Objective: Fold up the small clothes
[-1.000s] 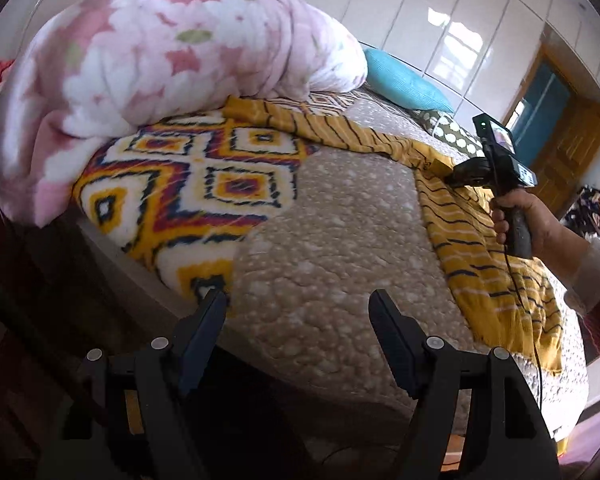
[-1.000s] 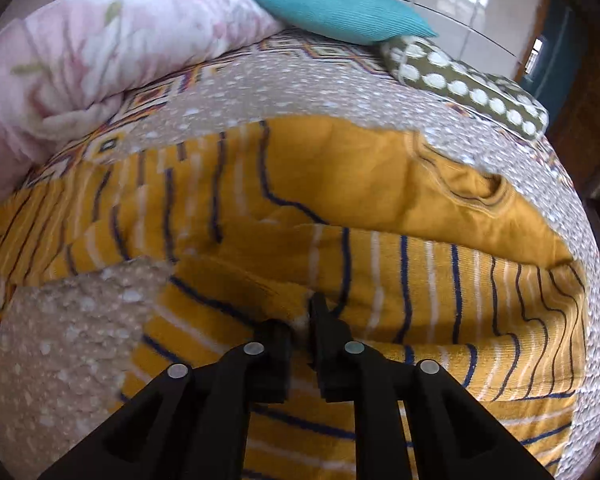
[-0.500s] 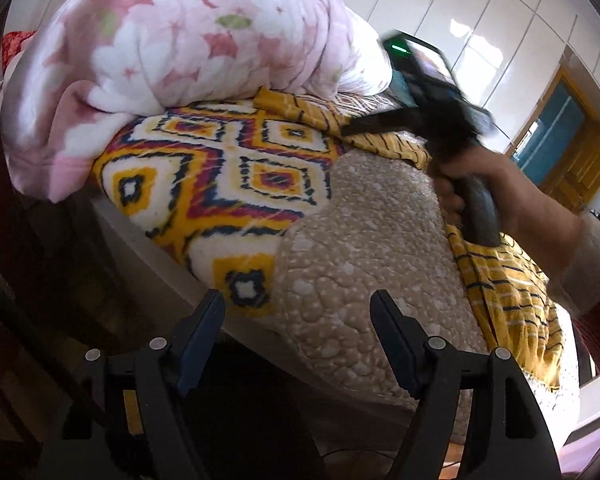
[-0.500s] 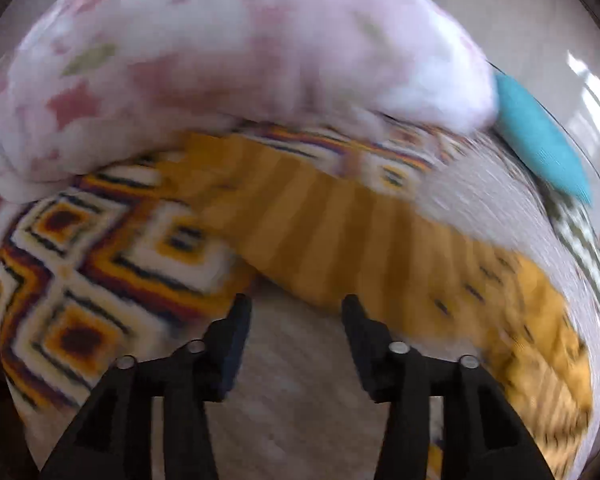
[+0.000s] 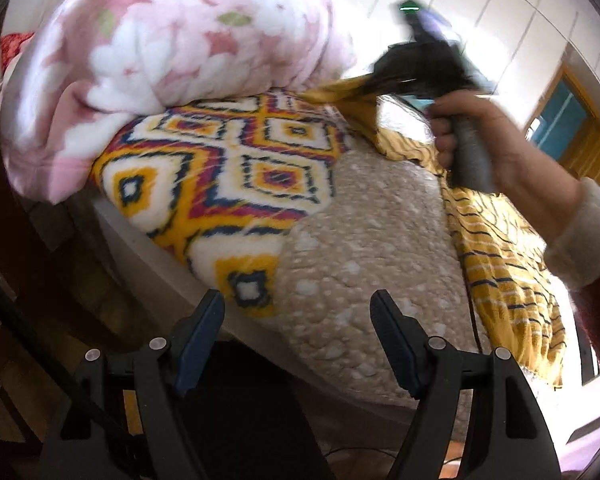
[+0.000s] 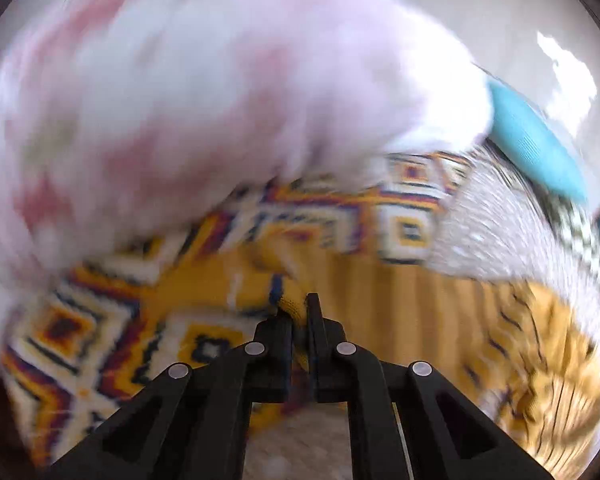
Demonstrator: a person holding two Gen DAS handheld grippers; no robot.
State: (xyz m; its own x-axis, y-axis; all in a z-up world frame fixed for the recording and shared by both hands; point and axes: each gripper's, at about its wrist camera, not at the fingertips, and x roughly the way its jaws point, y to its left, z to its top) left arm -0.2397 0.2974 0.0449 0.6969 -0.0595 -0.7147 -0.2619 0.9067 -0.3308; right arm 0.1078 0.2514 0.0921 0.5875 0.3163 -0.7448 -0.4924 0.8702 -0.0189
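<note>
A yellow sweater with navy and white stripes (image 5: 496, 248) lies on the bed, its sleeve reaching toward the pink quilt. My right gripper (image 6: 299, 312) is shut on the end of that sleeve (image 6: 292, 304), over the patterned blanket. In the left wrist view the right gripper (image 5: 380, 76) is blurred, pinching the sleeve tip and lifting it. My left gripper (image 5: 298, 316) is open and empty, off the near corner of the bed. The sweater's body (image 6: 540, 352) lies at right in the right wrist view.
A rolled pink floral quilt (image 5: 172, 52) sits at the back left of the bed. A yellow, white and purple diamond-pattern blanket (image 5: 228, 176) lies on the beige textured cover (image 5: 364, 248). A teal pillow (image 6: 536, 148) lies at the bed's head.
My right gripper let go of the sweater's body, swung left while open, and has now shut on the sleeve end near the quilt. My left gripper stayed open and shifted slightly.
</note>
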